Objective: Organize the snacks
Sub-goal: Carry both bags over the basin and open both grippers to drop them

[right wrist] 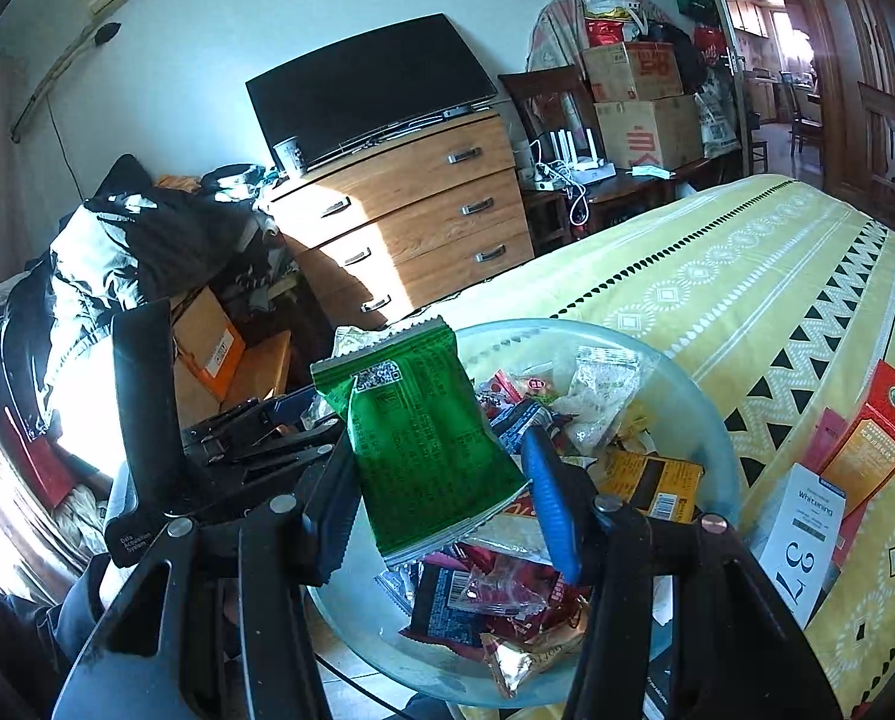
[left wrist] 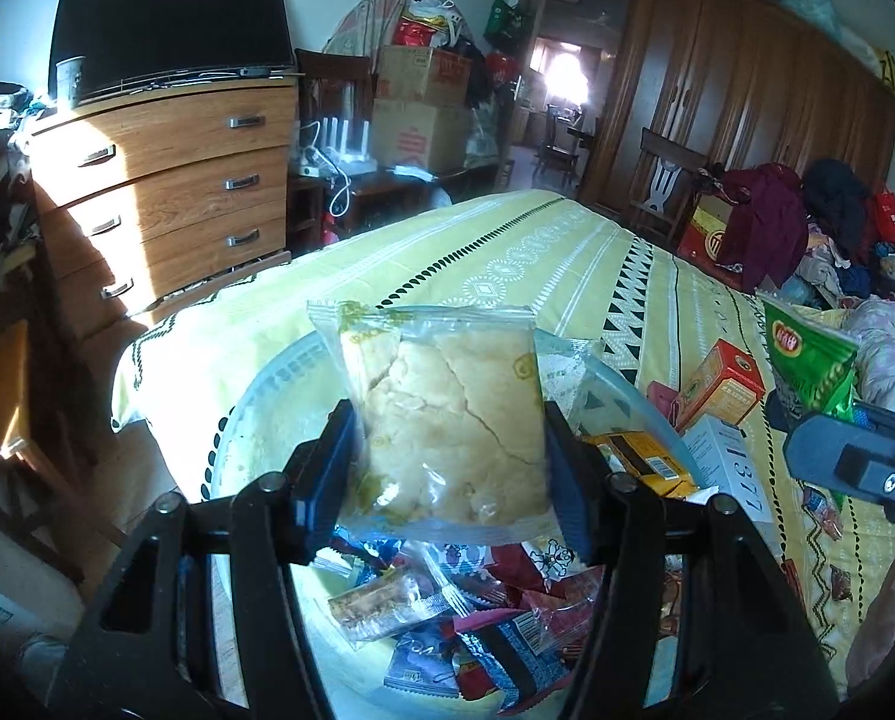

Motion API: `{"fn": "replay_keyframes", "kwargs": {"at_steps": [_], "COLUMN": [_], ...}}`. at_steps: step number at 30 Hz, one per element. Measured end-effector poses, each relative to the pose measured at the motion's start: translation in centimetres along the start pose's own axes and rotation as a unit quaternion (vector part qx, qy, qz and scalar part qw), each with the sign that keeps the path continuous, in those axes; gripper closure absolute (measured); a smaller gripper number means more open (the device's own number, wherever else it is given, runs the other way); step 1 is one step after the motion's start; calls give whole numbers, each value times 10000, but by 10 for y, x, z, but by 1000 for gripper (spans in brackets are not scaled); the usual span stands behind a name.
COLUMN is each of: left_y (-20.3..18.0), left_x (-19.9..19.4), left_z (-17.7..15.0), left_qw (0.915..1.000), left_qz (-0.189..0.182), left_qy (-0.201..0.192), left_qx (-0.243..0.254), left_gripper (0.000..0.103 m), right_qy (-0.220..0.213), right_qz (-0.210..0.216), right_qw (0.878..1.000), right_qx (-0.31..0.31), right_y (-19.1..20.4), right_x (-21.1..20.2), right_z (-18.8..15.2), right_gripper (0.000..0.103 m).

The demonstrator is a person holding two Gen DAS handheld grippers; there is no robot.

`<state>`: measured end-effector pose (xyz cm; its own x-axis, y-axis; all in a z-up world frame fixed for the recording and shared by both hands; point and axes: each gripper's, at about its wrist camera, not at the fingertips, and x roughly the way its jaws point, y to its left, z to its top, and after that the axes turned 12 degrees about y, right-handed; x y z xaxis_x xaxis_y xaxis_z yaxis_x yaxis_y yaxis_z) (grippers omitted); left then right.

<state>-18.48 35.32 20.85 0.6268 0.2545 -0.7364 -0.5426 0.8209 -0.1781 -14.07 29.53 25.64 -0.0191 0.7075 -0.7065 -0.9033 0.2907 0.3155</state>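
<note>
A clear pastry pack (left wrist: 447, 420) is pinched by the left hand-held gripper (left wrist: 447, 474), pads pressed on both side edges. Pack is see-through w/ yellow-green print along the top seal; inside, a pale, cracked flaky pastry is seen. It is held upright, above a translucent bowl (left wrist: 255, 396) on the bed (left wrist: 567, 252).

A green pack (right wrist: 423, 438) is pinched by the right hand-held gripper (right wrist: 441, 480), blue pads on its lower sides. Foil-type, glossy, crimped top edge, tilted a bit left; back side w/ a QR code near the top and blocks of small print, too fine to be read. It is held over the bowl's left part. In the left view its front is seen at the right edge: white-edged red logo, text not legible.

Bowl is filled w/ mixed small snack packs (right wrist: 507, 594): red, dark blue, clear, gold. A yellow-black pack (right wrist: 657, 480) w/ a barcode lies at the bowl's right rim.

Beside the bowl on the bed: a white box (right wrist: 804, 534), "Whitening" and "37" readable in the right view, "1377" in the left view; an orange-red box (right wrist: 873, 438) w/ a round emblem, touching the white one.

Sheet is yellow w/ black triangle and white diamond rows. "Data Acquisition System" is printed on the black housing (right wrist: 141, 396) at left in the right view.
</note>
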Motion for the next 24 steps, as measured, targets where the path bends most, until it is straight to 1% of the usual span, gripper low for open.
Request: {"fn": "replay_keyframes", "kwargs": {"at_steps": [8, 24], "left_y": [9, 10], "left_x": [3, 6], "left_z": [0, 1], "left_qw": [10000, 9999], "left_qz": [-18, -45], "left_qy": [53, 103], "left_qx": [-35, 2], "left_gripper": [43, 43], "right_qy": [62, 128], "right_qz": [37, 69], "right_qw": [10000, 9999], "right_qx": [8, 34], "right_y": [0, 1], "right_x": [6, 12], "right_z": [1, -4], "right_gripper": [47, 47]}}
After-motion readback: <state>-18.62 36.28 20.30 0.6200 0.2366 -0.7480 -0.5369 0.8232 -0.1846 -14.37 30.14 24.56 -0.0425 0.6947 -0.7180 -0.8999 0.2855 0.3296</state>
